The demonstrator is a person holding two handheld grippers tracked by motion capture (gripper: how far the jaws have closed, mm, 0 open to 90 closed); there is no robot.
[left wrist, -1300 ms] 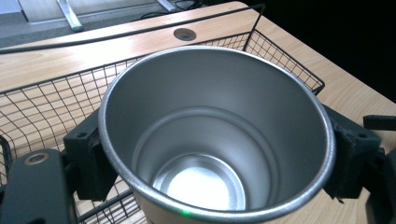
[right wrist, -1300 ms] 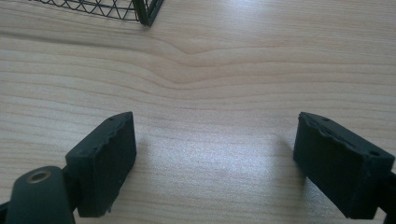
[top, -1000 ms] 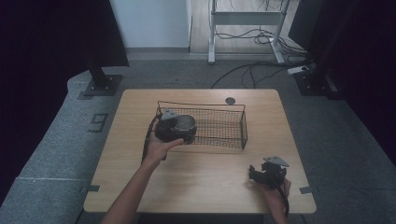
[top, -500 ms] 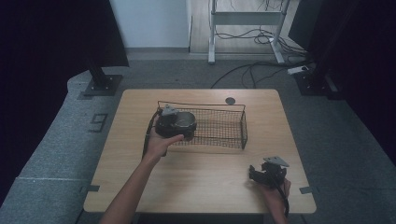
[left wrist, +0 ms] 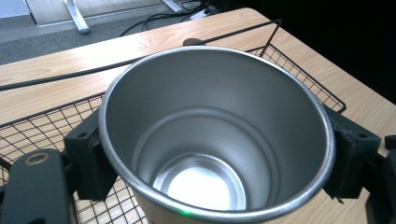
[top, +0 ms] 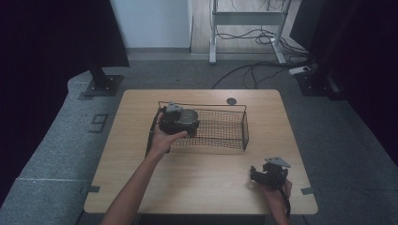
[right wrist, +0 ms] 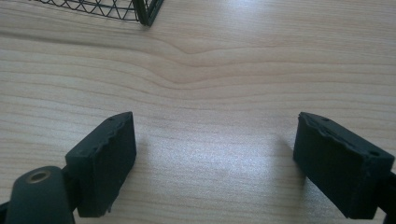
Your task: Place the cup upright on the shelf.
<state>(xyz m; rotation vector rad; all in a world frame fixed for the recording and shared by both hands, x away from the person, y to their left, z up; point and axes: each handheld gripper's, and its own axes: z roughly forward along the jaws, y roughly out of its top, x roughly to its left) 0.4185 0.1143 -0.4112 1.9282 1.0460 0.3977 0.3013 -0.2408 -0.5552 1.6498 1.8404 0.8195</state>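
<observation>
My left gripper (left wrist: 205, 154) fingers (left wrist: 91, 158) are clamped on the steel cup (left wrist: 215, 135), one each side, upright, mouth up, hanging over the wire basket's (top: 237, 123) left end; straight down lands it inside. Right gripper (right wrist: 224, 163) gapes wide, empty, well apart near the table (top: 206, 187) edge

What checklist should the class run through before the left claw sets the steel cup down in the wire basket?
1. Grip: the left claw has a jaw on each side of the steel cup: ok.
2. Cup upright, mouth up, nothing inside: ok.
3. Cup over the wire basket, at its left end: ok.
4. Basket floor under the cup free: cannot tell, the cup hides it.
5. Right claw open, apart from the basket, at the table near edge: ok.
6. Cup bottom touching the mesh: cannot tell.
</observation>
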